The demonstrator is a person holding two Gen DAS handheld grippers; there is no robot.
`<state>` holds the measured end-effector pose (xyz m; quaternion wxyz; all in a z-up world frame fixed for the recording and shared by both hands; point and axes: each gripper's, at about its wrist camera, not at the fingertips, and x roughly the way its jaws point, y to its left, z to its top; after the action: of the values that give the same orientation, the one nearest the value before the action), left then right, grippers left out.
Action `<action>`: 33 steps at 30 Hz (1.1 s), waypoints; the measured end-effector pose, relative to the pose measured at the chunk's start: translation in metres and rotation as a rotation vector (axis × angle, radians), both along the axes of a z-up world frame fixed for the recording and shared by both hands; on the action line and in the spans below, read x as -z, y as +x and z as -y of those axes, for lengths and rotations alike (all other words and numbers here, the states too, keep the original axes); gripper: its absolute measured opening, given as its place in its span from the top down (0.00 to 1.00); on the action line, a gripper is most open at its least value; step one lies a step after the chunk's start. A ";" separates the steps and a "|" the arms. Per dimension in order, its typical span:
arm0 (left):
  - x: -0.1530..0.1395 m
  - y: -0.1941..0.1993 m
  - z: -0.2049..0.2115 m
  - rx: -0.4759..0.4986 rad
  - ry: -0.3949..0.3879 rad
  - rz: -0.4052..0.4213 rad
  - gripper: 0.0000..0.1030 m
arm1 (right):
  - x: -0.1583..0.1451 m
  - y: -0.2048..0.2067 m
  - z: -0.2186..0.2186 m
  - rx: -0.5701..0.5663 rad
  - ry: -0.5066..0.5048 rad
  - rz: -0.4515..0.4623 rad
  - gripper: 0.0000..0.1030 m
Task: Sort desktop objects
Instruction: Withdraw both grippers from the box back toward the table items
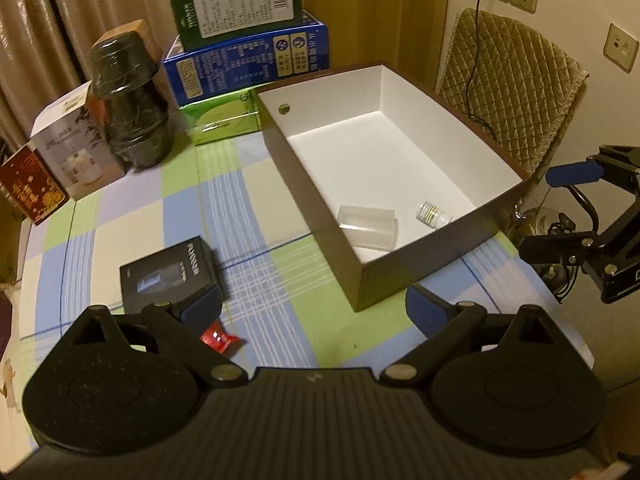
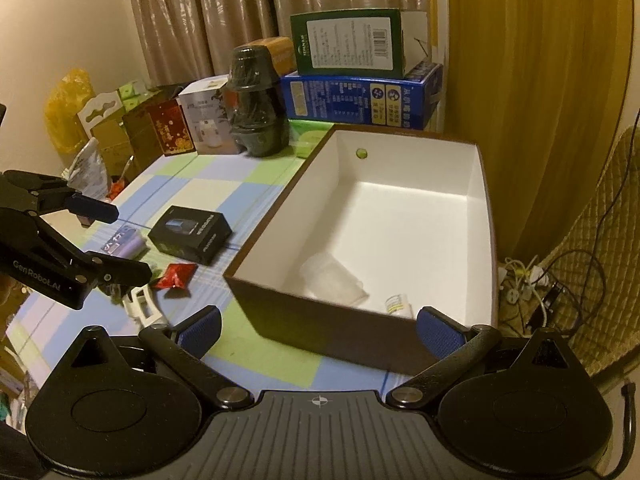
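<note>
An open brown box with a white inside [image 1: 400, 168] [image 2: 400, 216] stands on the checked tablecloth. In it lie a clear plastic cup [image 1: 368, 226] [image 2: 332, 280] on its side and a small bottle [image 1: 432, 213] [image 2: 398, 305]. A black carton [image 1: 170, 272] [image 2: 191, 236] and a red wrapper [image 1: 219, 339] [image 2: 175, 275] lie left of the box. My left gripper [image 1: 314, 312] is open and empty above the cloth, its left pad by the black carton. My right gripper [image 2: 318, 330] is open and empty at the box's near wall.
Stacked green and blue cartons [image 1: 244, 36] [image 2: 360, 72], a dark wrapped jar [image 1: 132, 108] [image 2: 256, 108] and small boxes [image 1: 72, 148] stand at the back. A purple packet [image 2: 128, 244] and a white clip [image 2: 142, 306] lie at left. A quilted chair [image 1: 516, 92] and cables [image 2: 532, 280] are to the right.
</note>
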<state>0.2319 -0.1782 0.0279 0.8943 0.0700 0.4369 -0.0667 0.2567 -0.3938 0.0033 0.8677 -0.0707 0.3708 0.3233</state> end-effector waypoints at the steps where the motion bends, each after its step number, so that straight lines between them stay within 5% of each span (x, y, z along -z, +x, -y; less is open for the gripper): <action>1: 0.000 -0.003 -0.002 -0.004 0.000 0.000 0.06 | 0.001 -0.002 -0.001 0.003 0.001 -0.002 0.02; 33: 0.028 -0.080 -0.116 -0.213 -0.006 -0.079 0.06 | 0.035 -0.062 -0.095 -0.060 0.032 -0.105 0.02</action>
<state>0.1521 -0.0625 0.0000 0.8785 0.0176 0.4767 0.0248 0.1943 -0.2985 -0.0317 0.8381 -0.0509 0.4083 0.3581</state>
